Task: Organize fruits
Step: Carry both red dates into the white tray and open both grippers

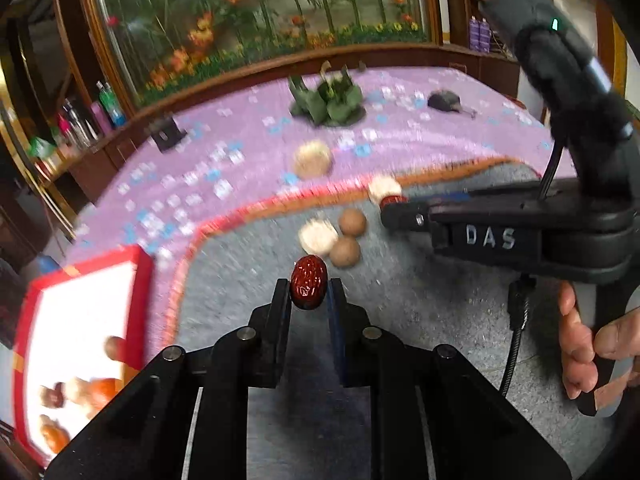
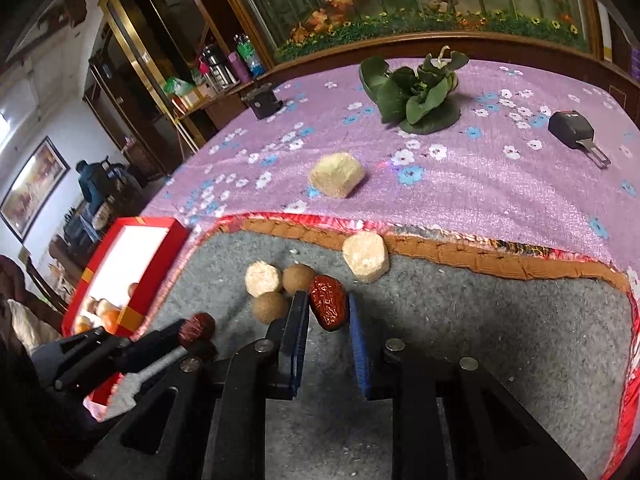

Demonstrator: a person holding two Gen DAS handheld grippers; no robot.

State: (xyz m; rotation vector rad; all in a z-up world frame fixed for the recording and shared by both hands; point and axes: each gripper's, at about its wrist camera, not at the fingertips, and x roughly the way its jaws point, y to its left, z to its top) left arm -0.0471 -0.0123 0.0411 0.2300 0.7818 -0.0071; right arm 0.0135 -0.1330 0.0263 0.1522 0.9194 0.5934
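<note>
My left gripper [image 1: 309, 290] is shut on a wrinkled red date [image 1: 309, 286] and holds it above the grey mat [image 1: 420, 320]. My right gripper [image 2: 326, 306] is shut on a second red date [image 2: 329, 302], just right of two brown longans [image 2: 298, 278] and a pale round cake [image 2: 262, 278]. In the left wrist view the right gripper [image 1: 394, 206] comes in from the right, near the longans [image 1: 352, 222]. In the right wrist view the left gripper [image 2: 192, 330] with its date [image 2: 198, 326] is at lower left. A red box [image 2: 132, 264] with a white inside holds several fruits.
Two more pale cakes [image 2: 366, 258] [image 2: 336, 174] lie at the mat's far edge and on the purple flowered cloth [image 2: 480, 192]. A green leafy bundle [image 2: 416, 96], a black car key [image 2: 574, 128] and a small black box [image 2: 262, 100] sit farther back. A wooden cabinet stands behind.
</note>
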